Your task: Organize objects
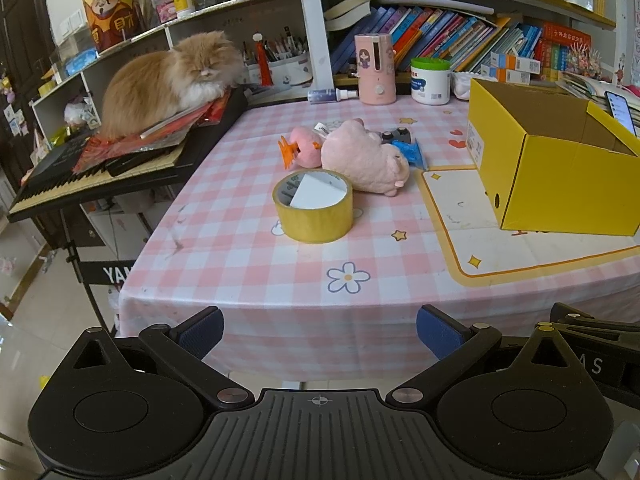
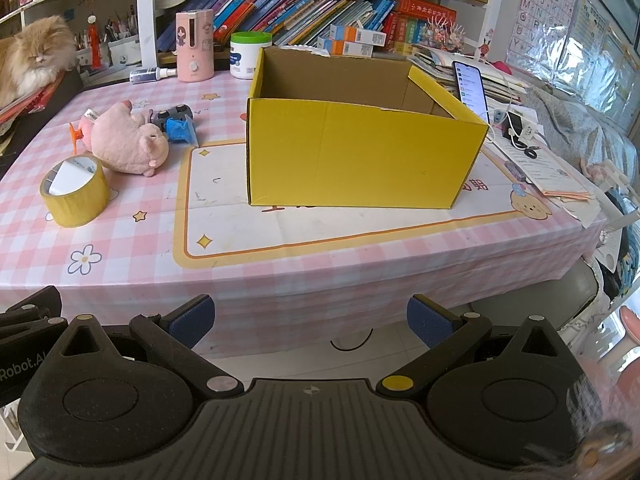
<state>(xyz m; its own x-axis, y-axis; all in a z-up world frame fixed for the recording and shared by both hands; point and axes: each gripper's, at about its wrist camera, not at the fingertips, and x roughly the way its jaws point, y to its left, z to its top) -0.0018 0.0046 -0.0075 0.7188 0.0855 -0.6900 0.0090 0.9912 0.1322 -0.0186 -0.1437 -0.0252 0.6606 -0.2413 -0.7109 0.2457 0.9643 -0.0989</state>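
Observation:
A yellow tape roll stands on the pink checked tablecloth, also in the right wrist view. Behind it lie a pink plush pig, a pink toy with orange feet, a blue item and a small grey toy car. An open yellow cardboard box stands to the right; its inside looks empty. My left gripper and right gripper are open and empty, held off the table's front edge.
A fluffy orange cat sits on papers over a keyboard at the left. A pink dispenser, a white tub and a spray bottle stand at the back. A phone and papers lie to the right.

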